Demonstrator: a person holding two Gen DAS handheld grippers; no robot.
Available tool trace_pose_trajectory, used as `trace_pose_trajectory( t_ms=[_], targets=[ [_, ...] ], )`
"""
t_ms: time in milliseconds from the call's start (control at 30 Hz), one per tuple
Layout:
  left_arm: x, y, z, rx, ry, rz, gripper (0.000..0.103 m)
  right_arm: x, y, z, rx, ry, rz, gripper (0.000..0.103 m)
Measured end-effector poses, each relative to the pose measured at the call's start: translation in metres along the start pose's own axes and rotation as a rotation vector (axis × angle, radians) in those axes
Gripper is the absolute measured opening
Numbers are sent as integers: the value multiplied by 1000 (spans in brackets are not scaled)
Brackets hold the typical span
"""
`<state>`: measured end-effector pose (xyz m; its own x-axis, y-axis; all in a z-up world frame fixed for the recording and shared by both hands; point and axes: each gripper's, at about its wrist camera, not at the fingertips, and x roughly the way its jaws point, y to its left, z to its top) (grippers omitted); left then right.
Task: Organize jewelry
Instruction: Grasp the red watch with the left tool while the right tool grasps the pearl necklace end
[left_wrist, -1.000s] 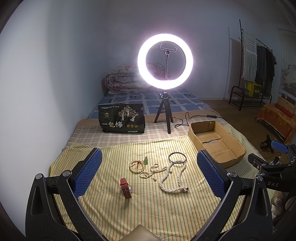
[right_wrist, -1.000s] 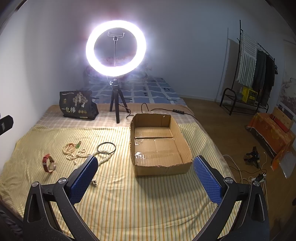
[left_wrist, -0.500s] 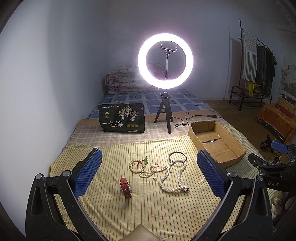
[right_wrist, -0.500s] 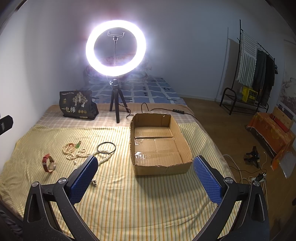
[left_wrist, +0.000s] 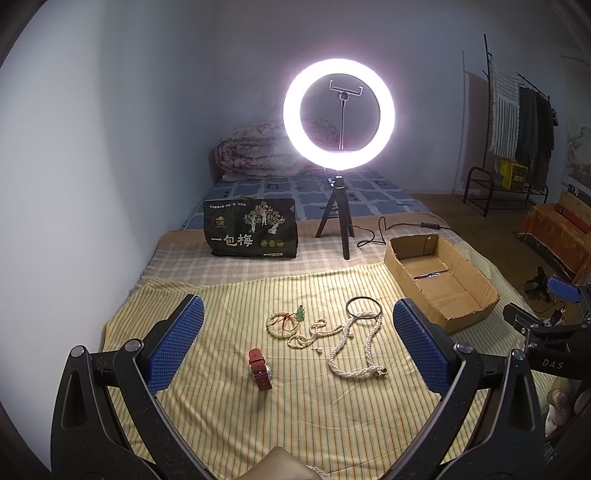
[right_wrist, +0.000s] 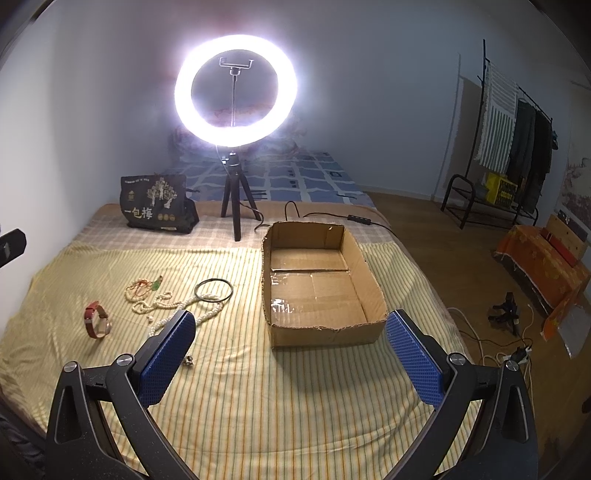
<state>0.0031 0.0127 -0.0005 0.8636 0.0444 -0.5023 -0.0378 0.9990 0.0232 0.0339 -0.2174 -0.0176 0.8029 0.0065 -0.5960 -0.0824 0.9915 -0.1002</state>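
My left gripper (left_wrist: 295, 339) is spread wide and holds nothing; my right gripper (right_wrist: 290, 350) likewise. Jewelry lies loose on the striped cloth (left_wrist: 295, 413): red watch (left_wrist: 259, 370), pearl necklace (left_wrist: 354, 347), black bangle (left_wrist: 363, 307), and bead strands (left_wrist: 284, 320) just beside them. The cardboard box (right_wrist: 319, 328) sits empty to their right. Behind stand a lit ring light (left_wrist: 338, 114) on its tripod and a black bag (left_wrist: 250, 232). Nothing stands between my grippers and the pieces.

Count, ahead of the left jaws: one red-strap watch (left_wrist: 259, 373), one black ring bangle (left_wrist: 363, 307), three pale bead strands (left_wrist: 356, 345), one green pendant (left_wrist: 301, 314). Ahead of the right jaws: one cardboard box (right_wrist: 325, 334). Beyond: one ring light (left_wrist: 338, 114), one black bag (left_wrist: 251, 232).
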Motion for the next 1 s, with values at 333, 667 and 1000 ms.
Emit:
trace_pose_trajectory(
  t_ms=[333, 667, 1000],
  targets=[
    [16, 27, -8, -27, 57, 32, 103, 20, 21, -7, -123, 48, 131, 102],
    [49, 68, -29, -132, 219, -14, 103, 44, 43, -14, -265, 110, 257, 102],
    [91, 71, -72, -144, 423, -65, 84, 89, 64, -35, -344, 286, 393, 99]
  ],
)
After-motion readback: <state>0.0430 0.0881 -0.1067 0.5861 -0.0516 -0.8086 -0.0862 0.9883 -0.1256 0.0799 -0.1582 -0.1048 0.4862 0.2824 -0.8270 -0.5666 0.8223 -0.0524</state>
